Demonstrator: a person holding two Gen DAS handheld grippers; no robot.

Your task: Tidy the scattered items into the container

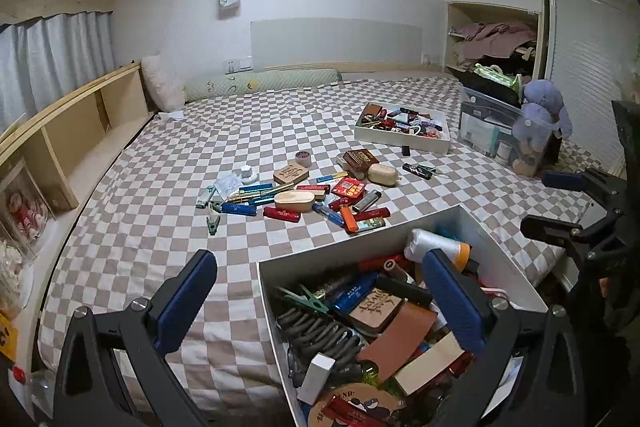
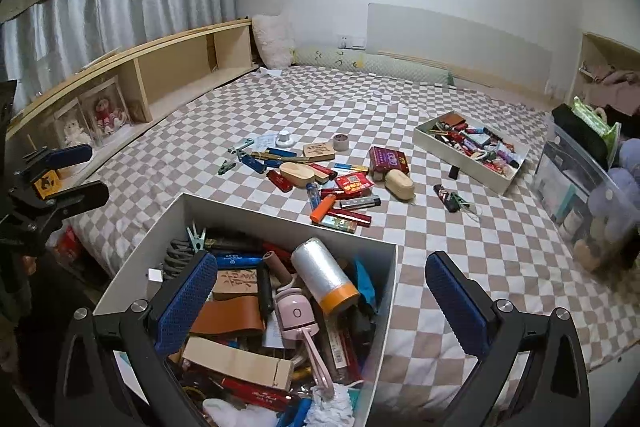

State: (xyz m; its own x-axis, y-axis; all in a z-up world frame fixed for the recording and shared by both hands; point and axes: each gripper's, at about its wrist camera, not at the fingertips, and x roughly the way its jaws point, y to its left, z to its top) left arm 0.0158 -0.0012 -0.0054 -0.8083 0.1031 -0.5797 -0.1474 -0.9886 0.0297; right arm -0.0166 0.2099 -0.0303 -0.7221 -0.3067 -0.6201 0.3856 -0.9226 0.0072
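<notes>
Both claws stand wide apart and carry nothing. The left claw (image 1: 320,301), black-framed with blue textured pads, hovers above the near edge of the bed; its left pad (image 1: 188,299) hangs over the brown-and-white checkered bedsheet (image 1: 160,227), and its right pad (image 1: 452,299) over the tall white cardboard box (image 1: 268,291) at 5 o'clock in the left wrist view. Whether that pad touches the contents I cannot tell. The right claw (image 2: 320,301) is spread just as wide, its left pad (image 2: 184,299) above the same white box (image 2: 384,311), its right pad (image 2: 456,303) above bare sheet at 4 o'clock.

The box is already heaped: a clear film roll with an orange cap (image 2: 324,277), a pink handheld fan (image 2: 298,319), a tan leather pouch (image 2: 228,317), a green clothes peg (image 1: 308,297) and a grey coiled cable (image 1: 316,333) are among the things in it.

The scattered items lie beyond the box, toward 12 o'clock, in a loose cluster on the sheet: an orange lighter (image 2: 322,207), a red lighter (image 1: 282,214), a blue metal pen case (image 1: 239,209), an oval wooden case (image 2: 297,171), a second rounded wooden case (image 2: 399,183) and a red printed packet (image 2: 354,183). Farther off, at 2 o'clock, sits a shallow white tray (image 2: 456,155) filled with small things, with a bunch of black keys (image 2: 452,198) between it and the cluster
</notes>
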